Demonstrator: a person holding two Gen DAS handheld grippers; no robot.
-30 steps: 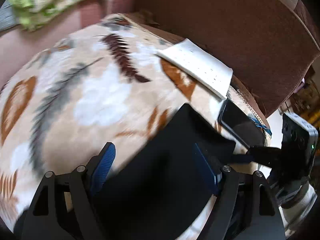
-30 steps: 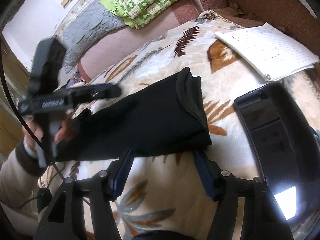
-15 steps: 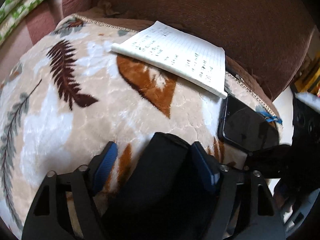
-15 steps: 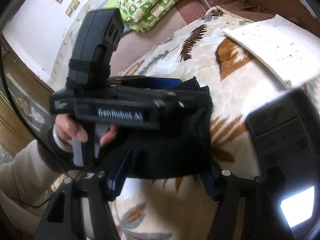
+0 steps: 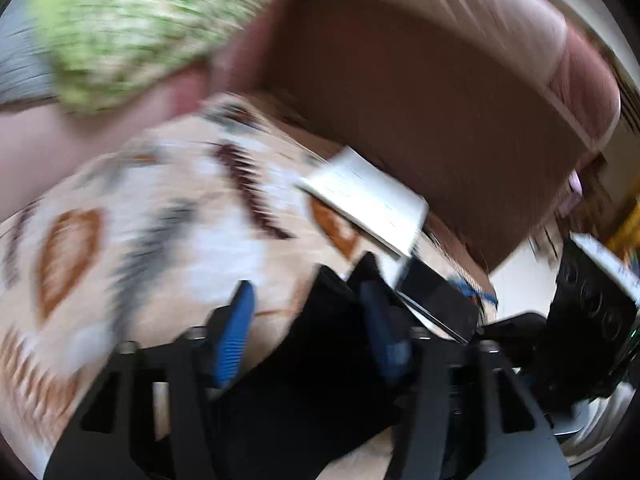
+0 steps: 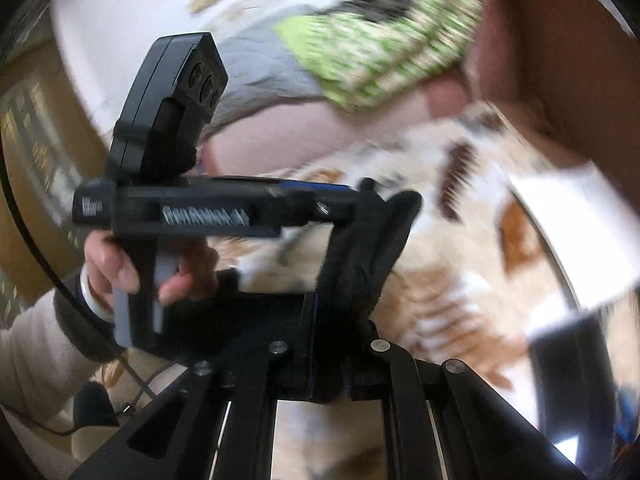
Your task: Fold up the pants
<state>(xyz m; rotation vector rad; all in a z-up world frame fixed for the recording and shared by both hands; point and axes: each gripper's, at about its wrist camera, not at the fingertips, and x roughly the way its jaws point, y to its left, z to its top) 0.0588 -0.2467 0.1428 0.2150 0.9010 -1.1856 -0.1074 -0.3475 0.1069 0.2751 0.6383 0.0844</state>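
Your right gripper (image 6: 326, 344) has its jaws pinched nearly together on the black pants (image 6: 360, 256), which rise in a lifted fold before it. Your left gripper (image 5: 308, 328) stands with its blue pads apart, the pants (image 5: 320, 360) lying between them; whether it grips them you cannot tell through the blur. Under both lies the leaf-patterned blanket (image 5: 160, 220), bearing a white notebook (image 5: 368, 200) and a dark tablet (image 5: 436, 300) just beside it. Beyond rise the brown sofa back (image 5: 420, 92) and a green patterned quilt (image 6: 380, 48).
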